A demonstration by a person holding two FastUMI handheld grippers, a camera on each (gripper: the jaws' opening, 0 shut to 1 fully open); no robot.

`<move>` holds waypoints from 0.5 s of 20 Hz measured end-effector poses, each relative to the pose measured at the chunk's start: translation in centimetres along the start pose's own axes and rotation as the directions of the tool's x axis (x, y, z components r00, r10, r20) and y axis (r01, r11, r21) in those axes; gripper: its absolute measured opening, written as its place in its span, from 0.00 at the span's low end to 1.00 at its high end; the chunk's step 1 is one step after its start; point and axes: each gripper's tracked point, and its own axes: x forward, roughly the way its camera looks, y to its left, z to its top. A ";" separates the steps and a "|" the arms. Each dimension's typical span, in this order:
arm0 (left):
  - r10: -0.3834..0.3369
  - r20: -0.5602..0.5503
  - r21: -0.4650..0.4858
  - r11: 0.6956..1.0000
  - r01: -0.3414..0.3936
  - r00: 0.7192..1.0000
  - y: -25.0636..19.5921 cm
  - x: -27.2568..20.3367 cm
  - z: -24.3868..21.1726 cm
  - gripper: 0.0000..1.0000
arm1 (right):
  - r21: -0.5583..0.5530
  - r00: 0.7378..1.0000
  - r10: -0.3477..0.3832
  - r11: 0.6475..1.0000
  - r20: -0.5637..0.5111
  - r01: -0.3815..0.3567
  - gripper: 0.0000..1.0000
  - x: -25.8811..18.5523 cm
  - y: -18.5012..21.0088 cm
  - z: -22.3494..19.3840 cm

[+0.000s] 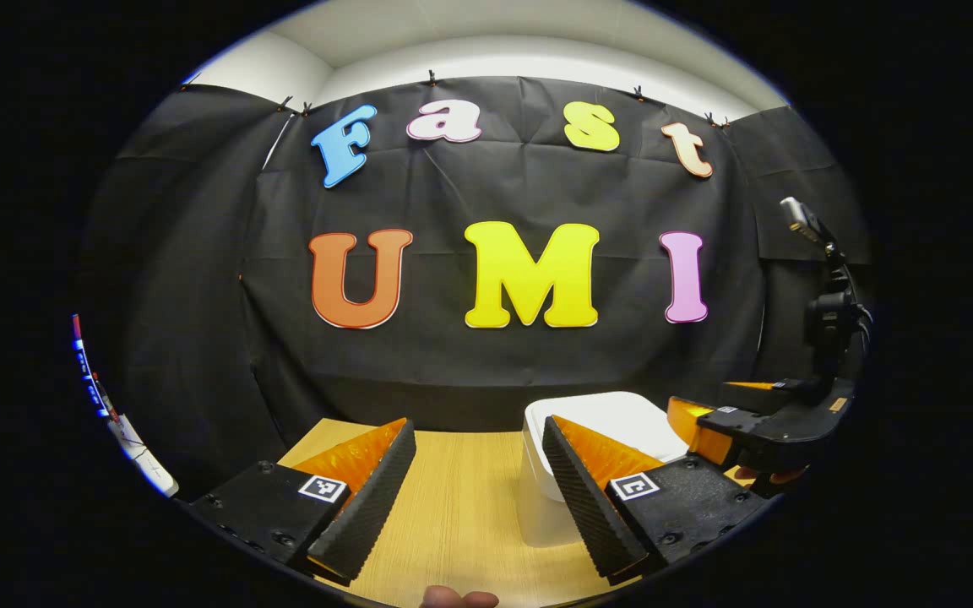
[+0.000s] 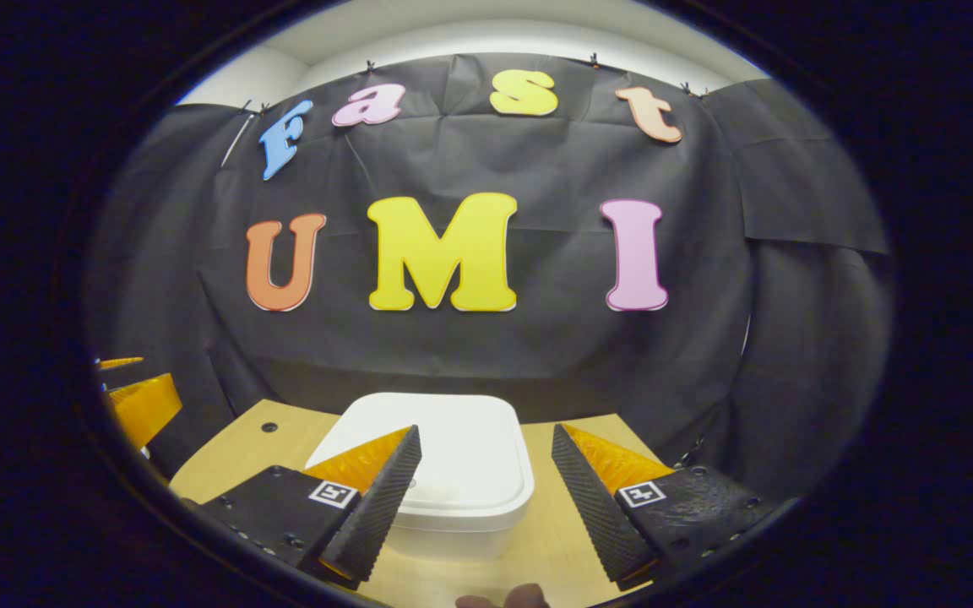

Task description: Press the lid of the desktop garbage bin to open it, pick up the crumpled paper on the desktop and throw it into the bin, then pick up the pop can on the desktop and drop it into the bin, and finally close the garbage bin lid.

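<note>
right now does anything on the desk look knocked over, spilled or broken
Nothing stands out. The white bin sits upright on the wooden desk with its lid flat and shut. Both the left gripper and the right gripper are open and hold nothing.

The white garbage bin (image 2: 444, 460) stood upright on the wooden desktop (image 2: 562, 540) near the black cloth wall, squarish with rounded corners, its lid (image 2: 453, 439) shut flat.

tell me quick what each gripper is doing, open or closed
left gripper: open, holding nothing, over the table.
right gripper: open, holding nothing, above the closed bin.
</note>
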 end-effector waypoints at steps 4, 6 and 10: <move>-0.010 0.044 0.033 0.999 0.008 0.999 -1.3 0.6 2.4 0.97 | 0.015 0.996 -0.004 1.000 0.086 0.002 0.96 -2.0 -2.8 3.5; -0.010 0.059 0.030 1.000 0.008 0.998 -1.9 0.9 3.5 0.97 | 0.038 0.995 -0.017 0.999 0.101 0.014 0.96 -2.9 -4.4 4.4; -0.007 0.090 0.021 1.000 0.005 0.996 -3.4 0.6 5.4 0.97 | 0.064 0.987 -0.060 0.997 0.147 0.051 0.96 -4.4 -7.3 5.6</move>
